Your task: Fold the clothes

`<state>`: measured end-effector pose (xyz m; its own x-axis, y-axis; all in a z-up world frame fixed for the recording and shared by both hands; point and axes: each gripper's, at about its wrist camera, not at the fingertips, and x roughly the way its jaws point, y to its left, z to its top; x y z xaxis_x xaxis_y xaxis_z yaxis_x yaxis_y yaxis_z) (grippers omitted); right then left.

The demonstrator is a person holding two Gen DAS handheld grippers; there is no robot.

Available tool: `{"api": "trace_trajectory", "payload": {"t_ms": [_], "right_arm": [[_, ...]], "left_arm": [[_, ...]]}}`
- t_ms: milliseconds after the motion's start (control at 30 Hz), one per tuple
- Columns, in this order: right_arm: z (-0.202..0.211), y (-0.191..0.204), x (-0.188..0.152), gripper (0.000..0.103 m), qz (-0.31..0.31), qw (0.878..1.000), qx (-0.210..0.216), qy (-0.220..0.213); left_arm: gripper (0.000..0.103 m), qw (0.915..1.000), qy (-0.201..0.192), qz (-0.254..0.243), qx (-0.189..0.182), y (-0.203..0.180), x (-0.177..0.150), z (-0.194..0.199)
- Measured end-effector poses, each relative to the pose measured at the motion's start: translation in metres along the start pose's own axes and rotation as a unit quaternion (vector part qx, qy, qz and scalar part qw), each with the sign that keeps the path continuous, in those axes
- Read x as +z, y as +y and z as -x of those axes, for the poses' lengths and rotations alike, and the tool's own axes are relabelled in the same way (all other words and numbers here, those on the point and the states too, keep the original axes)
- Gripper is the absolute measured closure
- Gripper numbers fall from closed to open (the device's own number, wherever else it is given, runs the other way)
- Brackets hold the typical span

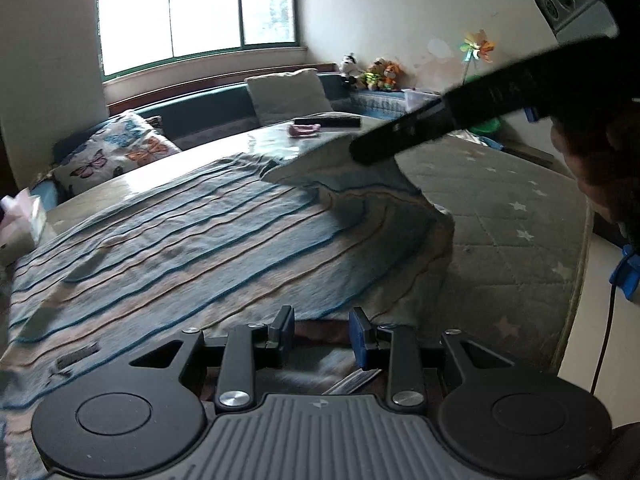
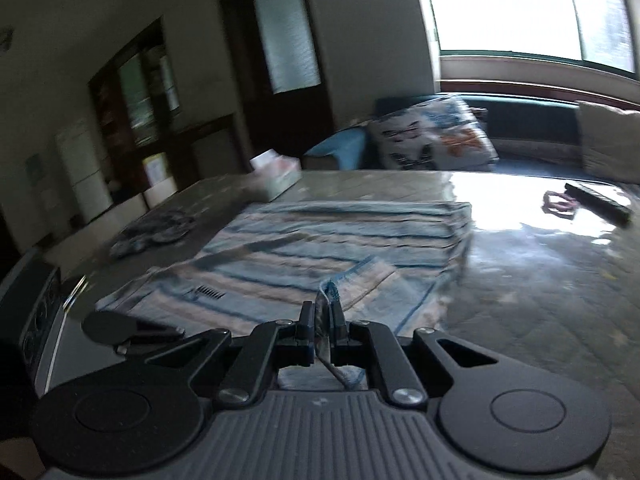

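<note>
one striped garment (image 1: 208, 240), blue and beige, lies spread across a mattress (image 1: 500, 216) printed with stars, covering most of its near side. one corner of the garment is lifted off the surface and hangs in a fold.

two hand-held grippers are in view. the right hand-held gripper (image 2: 323, 322) has its jaws closed tight on an edge of the garment, with a strip of cloth pinched between the pads; in the left wrist view it (image 1: 360, 152) reaches in from the right, and a hand (image 1: 592, 160) holds it. the left hand-held gripper (image 1: 322, 332) sits low over the garment's near edge with its jaws well apart, and i cannot tell whether its pads touch the cloth.

one small dark crumpled piece of cloth (image 2: 154, 230) lies on the mattress beside the garment. one tissue box (image 2: 276, 178) stands at the far corner. one black remote (image 2: 598, 200) and one small pink item (image 2: 560, 202) lie together further along, well apart from the garment.

behind the mattress are two pillows: one with butterflies (image 1: 116, 152) and one plain pale one (image 1: 286, 94). a few soft toys (image 1: 372, 72) sit in a row under one window (image 1: 196, 12), too small to count surely. one pinwheel (image 1: 478, 48) stands near them.
</note>
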<state>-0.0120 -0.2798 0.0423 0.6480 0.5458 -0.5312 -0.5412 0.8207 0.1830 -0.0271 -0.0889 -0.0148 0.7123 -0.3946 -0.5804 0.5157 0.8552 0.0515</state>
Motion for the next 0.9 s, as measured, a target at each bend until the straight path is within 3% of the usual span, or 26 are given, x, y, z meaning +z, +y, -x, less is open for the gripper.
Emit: {"api": "trace_trajectory", "payload": {"t_ms": [200,333,433,500,700,900], "right_arm": [[-0.026,0.019,-0.016,0.094,0.042,0.998,0.000,0.042],[-0.029,0.013,-0.029,0.094,0.070,0.994,-0.044,0.071],[-0.023,0.000,-0.032,0.093,0.057,0.993,-0.057,0.085],[-0.021,-0.009,-0.034,0.087,0.048,0.993,-0.052,0.097],[-0.011,-0.026,-0.021,0.087,0.038,0.994,-0.055,0.081],[-0.047,-0.052,-0.006,0.076,0.030,0.993,-0.086,0.080]], "left_arm": [[0.070,0.9996,0.000,0.020,0.022,0.013,-0.006,0.010],[0.070,0.9996,-0.005,0.020,0.019,0.013,-0.002,0.008],[0.070,0.9998,-0.008,0.017,0.011,0.010,0.003,0.003],[0.070,0.9998,-0.008,0.016,0.005,0.008,0.007,-0.003],[0.070,0.9997,-0.013,0.020,-0.007,0.006,0.023,-0.015],[0.070,0.9997,-0.005,0.025,-0.007,0.009,0.027,-0.027]]}}
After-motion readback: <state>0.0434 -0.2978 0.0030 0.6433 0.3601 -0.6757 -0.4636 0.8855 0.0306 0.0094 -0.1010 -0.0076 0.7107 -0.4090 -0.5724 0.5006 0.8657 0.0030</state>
